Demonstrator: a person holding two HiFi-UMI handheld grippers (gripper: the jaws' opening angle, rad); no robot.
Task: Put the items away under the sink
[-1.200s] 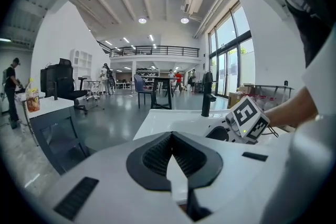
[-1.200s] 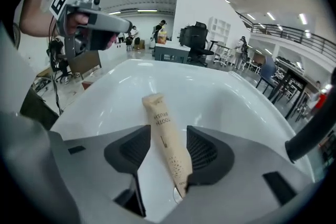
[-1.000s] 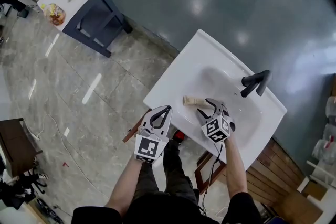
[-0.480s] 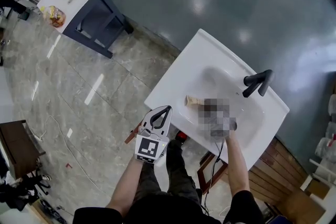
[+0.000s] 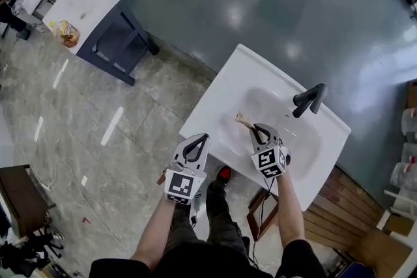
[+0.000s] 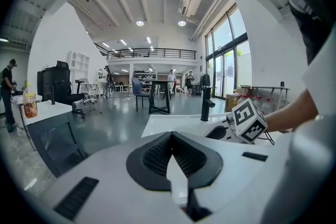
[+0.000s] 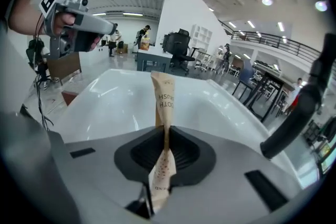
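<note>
Right hand-held gripper (image 5: 255, 131) is clamping a tan paper packet (image 7: 164, 94). Its jaws have just been closing onto it and are standing almost together, with only the flattened paper between the pads. The packet is sticking out ahead of the jaw tips, tilting upward, with printed letters showing on it. Its free end is hanging over the basin of the white sink (image 5: 221, 96), and its other end is trailing back through the jaws. A black tap (image 5: 310, 99) is standing beyond this hand-held gripper and to its right. Left hand-held gripper (image 5: 199, 140) is hovering to the left of the right one, just off the sink's near edge and over the floor (image 5: 130, 114). Its jaws are resting together with nothing between them.
</note>
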